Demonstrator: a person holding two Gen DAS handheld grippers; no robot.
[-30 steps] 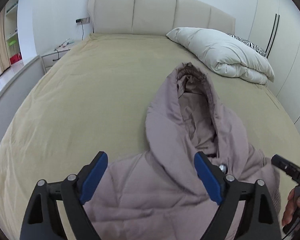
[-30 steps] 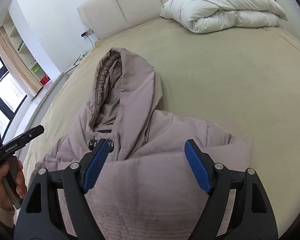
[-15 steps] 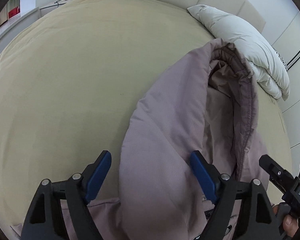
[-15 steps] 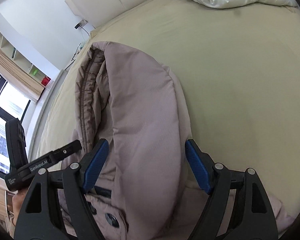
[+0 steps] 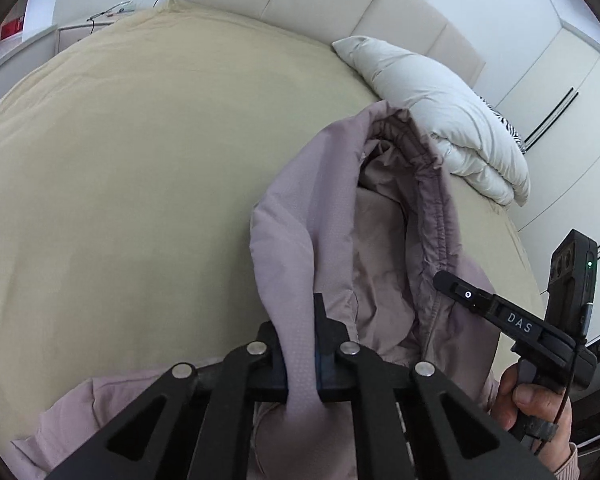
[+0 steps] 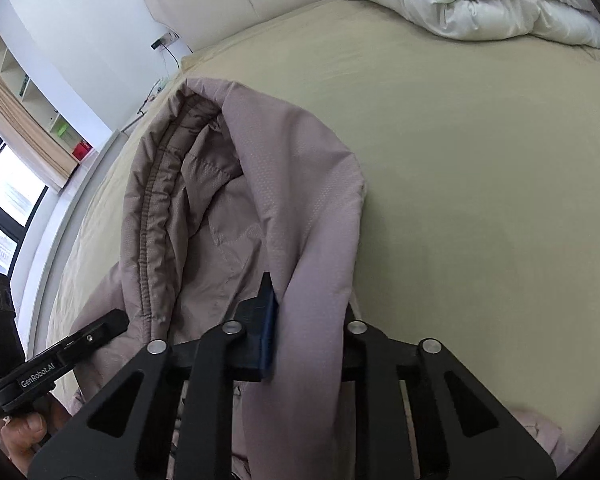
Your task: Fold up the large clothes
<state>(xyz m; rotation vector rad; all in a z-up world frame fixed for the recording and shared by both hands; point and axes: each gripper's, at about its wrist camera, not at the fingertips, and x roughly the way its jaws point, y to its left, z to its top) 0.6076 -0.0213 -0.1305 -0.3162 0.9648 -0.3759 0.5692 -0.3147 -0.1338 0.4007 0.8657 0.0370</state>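
Note:
A mauve hooded padded jacket (image 5: 384, 264) lies on the beige bed (image 5: 120, 184), its hood pointing toward the headboard. My left gripper (image 5: 302, 356) is shut on the left edge of the hood (image 5: 292, 248), with fabric pinched between the blue pads. My right gripper (image 6: 308, 344) is shut on the right edge of the hood (image 6: 300, 184). The jacket (image 6: 204, 216) shows its inner lining between the two grips. Each gripper shows in the other's view, the right gripper (image 5: 500, 316) at right and the left gripper (image 6: 60, 356) at left.
A folded white duvet (image 5: 440, 120) lies at the bed's far right, also seen in the right wrist view (image 6: 480, 0). A cream padded headboard (image 5: 320, 4) stands behind. White wardrobe doors (image 5: 572, 120) are at right; a window with curtain (image 6: 16, 128) is at left.
Both grippers moved forward from the jacket's body to the hood and closed on its two side edges. They were open before.

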